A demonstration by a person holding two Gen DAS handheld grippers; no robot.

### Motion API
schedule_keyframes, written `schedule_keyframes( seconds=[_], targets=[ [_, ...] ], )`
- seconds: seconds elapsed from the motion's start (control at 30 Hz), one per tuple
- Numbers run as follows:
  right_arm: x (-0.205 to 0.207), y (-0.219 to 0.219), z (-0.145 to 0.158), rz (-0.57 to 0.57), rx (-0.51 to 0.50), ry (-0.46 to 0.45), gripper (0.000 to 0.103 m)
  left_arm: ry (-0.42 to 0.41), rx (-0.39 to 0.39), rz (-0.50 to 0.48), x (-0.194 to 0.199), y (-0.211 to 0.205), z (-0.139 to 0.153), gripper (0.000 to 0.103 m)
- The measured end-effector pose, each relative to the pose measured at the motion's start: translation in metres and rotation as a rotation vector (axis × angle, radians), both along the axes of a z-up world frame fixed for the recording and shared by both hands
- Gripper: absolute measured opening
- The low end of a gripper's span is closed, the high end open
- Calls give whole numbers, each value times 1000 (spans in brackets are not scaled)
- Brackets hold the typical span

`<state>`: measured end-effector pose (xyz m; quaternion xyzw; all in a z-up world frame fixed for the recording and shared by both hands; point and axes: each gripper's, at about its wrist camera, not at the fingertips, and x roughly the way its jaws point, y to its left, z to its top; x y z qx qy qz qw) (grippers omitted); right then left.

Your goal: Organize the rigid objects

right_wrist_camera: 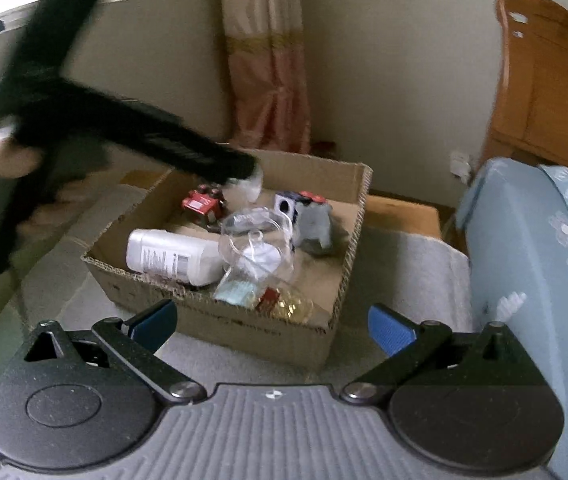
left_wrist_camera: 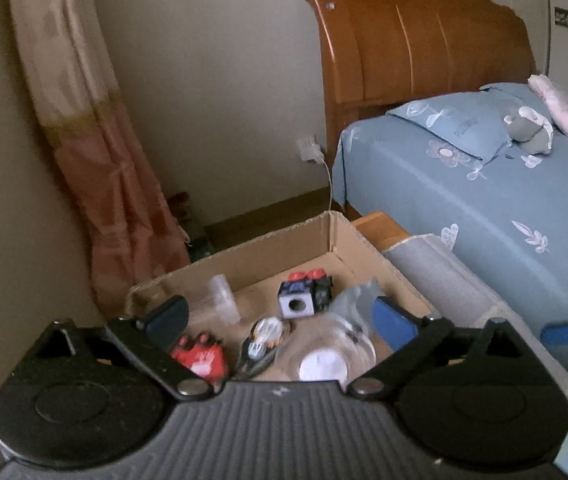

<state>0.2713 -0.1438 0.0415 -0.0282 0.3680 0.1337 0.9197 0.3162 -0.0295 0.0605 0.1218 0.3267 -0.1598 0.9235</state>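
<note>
An open cardboard box (left_wrist_camera: 268, 252) holds several rigid items: a red toy car (left_wrist_camera: 200, 356), a cube with a round hole (left_wrist_camera: 297, 302), a small clear cup (left_wrist_camera: 224, 300) and a glass jar with a white lid (left_wrist_camera: 323, 360). My left gripper (left_wrist_camera: 280, 320) hangs open just above them, nothing pressed between its blue pads. In the right wrist view the same box (right_wrist_camera: 244, 320) also shows a white bottle (right_wrist_camera: 172, 256) lying on its side. The left gripper (right_wrist_camera: 240, 170) is a black blur over the box's far left corner. My right gripper (right_wrist_camera: 272, 326) stands open and empty before the box's near wall.
The box rests on a grey cloth-covered surface (right_wrist_camera: 403, 264). A bed with a blue sheet (left_wrist_camera: 483, 208) and a wooden headboard (left_wrist_camera: 415, 40) lies to the right. A pink curtain (left_wrist_camera: 96, 140) hangs behind the box. A person's hand (right_wrist_camera: 0, 160) shows at the left edge.
</note>
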Motion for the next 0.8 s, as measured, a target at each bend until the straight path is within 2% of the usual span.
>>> schedule_keyframes(
  seconds=[0.13, 0.27, 0.37, 0.43, 0.53, 0.63, 0.8],
  targets=[
    [-13, 4, -3, -67, -24, 14, 103, -16, -40, 32, -41, 21, -4, 102],
    [-25, 9, -17, -168, -40, 54, 103, -31, -86, 141, -87, 41, -23, 102],
    [-38, 16, -23, -225, -71, 59, 103, -51, -46, 250, -118, 50, -37, 102],
    [-47, 20, -24, -250, -84, 67, 103, -15, -27, 300, -134, 52, -43, 102],
    [-63, 25, -24, -284, -62, 86, 103, 36, -49, 335, -152, 55, -41, 102],
    [-77, 27, -19, -304, -32, 90, 103, 71, -35, 347, -167, 54, -34, 102],
    [-90, 31, -11, -317, -43, 77, 103, 39, -14, 348, -185, 49, -21, 102]
  ],
)
